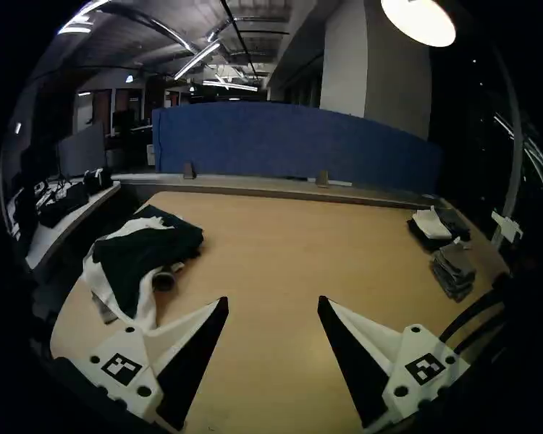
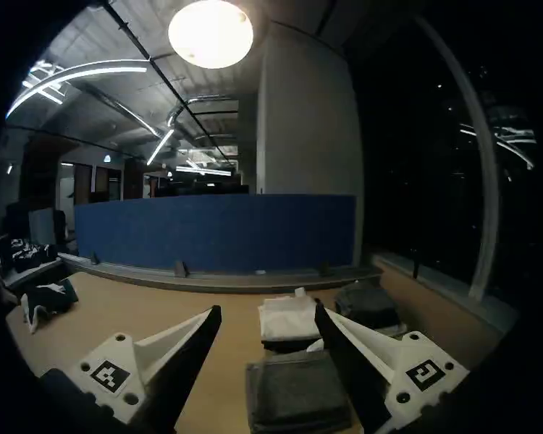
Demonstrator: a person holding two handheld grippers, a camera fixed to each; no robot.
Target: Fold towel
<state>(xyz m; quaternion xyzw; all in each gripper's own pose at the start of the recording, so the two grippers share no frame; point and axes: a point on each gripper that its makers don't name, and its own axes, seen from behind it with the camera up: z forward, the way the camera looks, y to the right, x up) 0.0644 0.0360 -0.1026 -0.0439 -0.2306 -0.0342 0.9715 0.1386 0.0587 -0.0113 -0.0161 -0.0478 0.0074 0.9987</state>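
A crumpled heap of dark green and white towels [image 1: 137, 260] lies at the left of the wooden table [image 1: 293, 246]; in the right gripper view the same heap [image 2: 47, 300] shows far off at the left. My left gripper [image 1: 271, 311] hangs open over bare tabletop, right of the heap, with nothing between its fingers. My right gripper [image 2: 266, 322] is open above folded towels: a white one on a dark one [image 2: 287, 322], a grey one [image 2: 297, 390] nearest, and a dark one [image 2: 369, 304] to the right. The folded stacks [image 1: 449, 249] sit at the table's right edge in the left gripper view.
A blue partition [image 1: 293, 145] runs along the table's far edge. A side desk [image 1: 61, 217] with dark gear stands to the left. A white pillar [image 2: 308, 137] and dark windows [image 2: 431, 181] are at the right.
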